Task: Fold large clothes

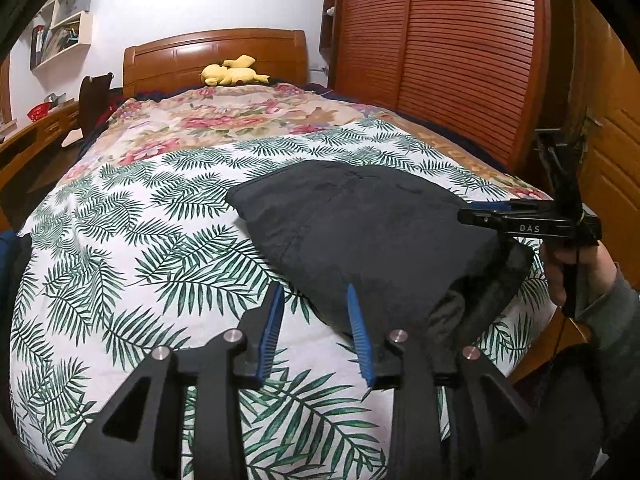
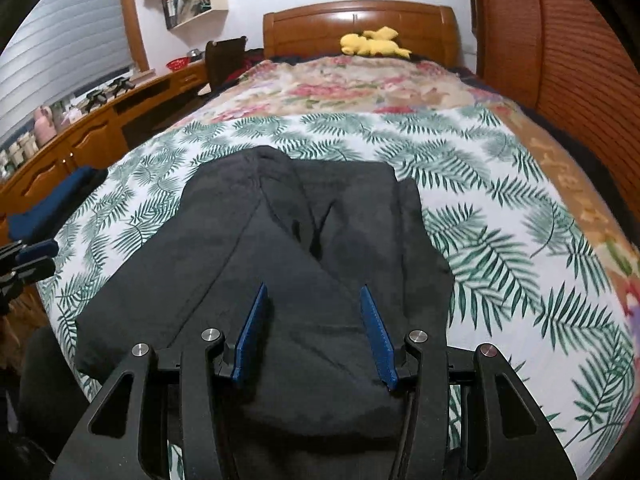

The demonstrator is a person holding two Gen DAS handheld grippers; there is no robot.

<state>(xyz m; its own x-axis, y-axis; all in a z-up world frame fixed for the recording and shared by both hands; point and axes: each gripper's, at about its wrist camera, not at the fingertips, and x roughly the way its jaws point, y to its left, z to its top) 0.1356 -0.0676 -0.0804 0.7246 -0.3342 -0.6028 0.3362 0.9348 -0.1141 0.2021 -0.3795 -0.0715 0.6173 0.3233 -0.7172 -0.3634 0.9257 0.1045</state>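
Observation:
A black garment [image 1: 360, 232] lies folded into a thick bundle on the leaf-print sheet [image 1: 140, 240] at the foot of the bed. In the right wrist view it [image 2: 280, 264] fills the middle, with a diagonal fold across the top. My left gripper [image 1: 316, 292] is open and empty, just above the bundle's near left edge. My right gripper [image 2: 312, 292] is open and empty, hovering over the bundle's near part. The right gripper also shows in the left wrist view [image 1: 528, 220], held in a hand at the bundle's right side.
A floral quilt [image 1: 224, 120] covers the far half of the bed, with a yellow plush toy [image 1: 232, 72] by the wooden headboard [image 1: 216, 52]. A slatted wardrobe [image 1: 440, 48] stands right. A wooden desk [image 2: 100, 128] runs along the left. Dark blue cloth [image 2: 52, 204] lies at the left bed edge.

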